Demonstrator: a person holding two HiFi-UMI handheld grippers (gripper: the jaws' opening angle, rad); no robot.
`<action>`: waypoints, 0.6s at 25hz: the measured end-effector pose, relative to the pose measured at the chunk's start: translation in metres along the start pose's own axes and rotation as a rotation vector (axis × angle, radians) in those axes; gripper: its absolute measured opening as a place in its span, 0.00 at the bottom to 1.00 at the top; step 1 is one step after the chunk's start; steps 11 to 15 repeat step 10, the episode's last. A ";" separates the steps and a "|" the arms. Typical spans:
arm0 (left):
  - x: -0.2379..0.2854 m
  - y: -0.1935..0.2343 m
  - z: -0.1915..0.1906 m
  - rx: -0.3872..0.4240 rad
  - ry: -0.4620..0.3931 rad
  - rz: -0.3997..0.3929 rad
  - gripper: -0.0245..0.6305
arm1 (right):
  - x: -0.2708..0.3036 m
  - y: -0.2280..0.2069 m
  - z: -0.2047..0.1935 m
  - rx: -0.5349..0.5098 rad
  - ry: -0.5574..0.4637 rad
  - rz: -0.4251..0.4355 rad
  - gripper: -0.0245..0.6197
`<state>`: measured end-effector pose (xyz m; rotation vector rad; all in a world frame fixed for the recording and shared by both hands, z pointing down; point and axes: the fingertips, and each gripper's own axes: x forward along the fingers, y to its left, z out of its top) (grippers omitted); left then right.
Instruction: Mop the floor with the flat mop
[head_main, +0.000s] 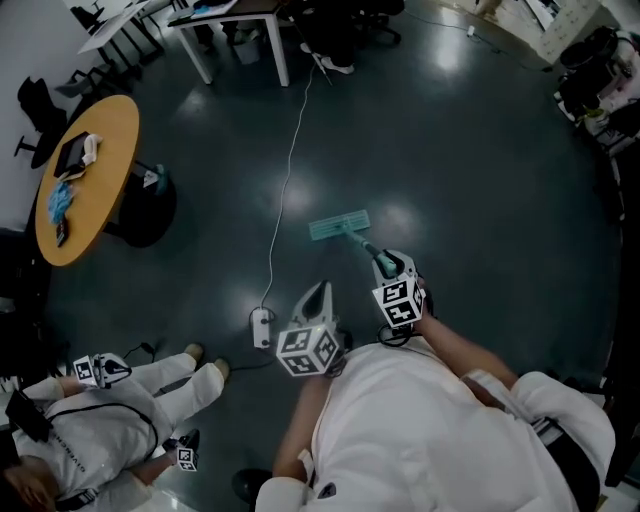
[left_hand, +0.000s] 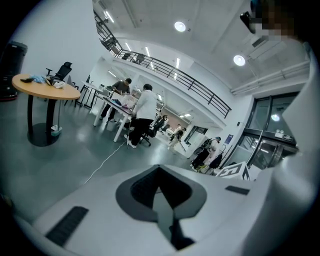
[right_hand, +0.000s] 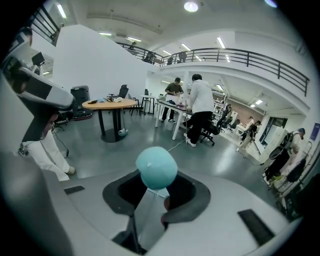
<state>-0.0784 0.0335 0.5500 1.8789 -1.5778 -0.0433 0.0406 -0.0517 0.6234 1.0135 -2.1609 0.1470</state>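
The flat mop's teal head (head_main: 339, 226) lies on the dark floor ahead of me, and its handle (head_main: 362, 246) slants back to my right gripper (head_main: 388, 266). That gripper is shut on the mop handle. In the right gripper view the handle's round teal end (right_hand: 156, 167) sticks up out of the right gripper (right_hand: 152, 200). My left gripper (head_main: 318, 290) hangs just left of the right one, apart from the mop and pointing forward. In the left gripper view the left gripper (left_hand: 161, 192) has its jaws together with nothing between them.
A white cable (head_main: 285, 190) runs across the floor to a power strip (head_main: 262, 328) near my feet. A round wooden table (head_main: 85, 175) stands at left and a white desk (head_main: 235, 25) at the back. Another person in white (head_main: 110, 405) sits at lower left.
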 end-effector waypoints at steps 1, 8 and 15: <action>0.001 0.002 0.003 -0.002 -0.003 -0.002 0.04 | 0.001 -0.001 0.003 0.000 -0.002 -0.003 0.21; 0.006 0.023 0.022 0.004 -0.002 -0.030 0.04 | 0.014 0.006 0.025 0.014 -0.025 -0.013 0.21; 0.006 0.029 0.027 0.008 -0.004 -0.035 0.04 | 0.017 0.011 0.031 0.019 -0.029 -0.010 0.21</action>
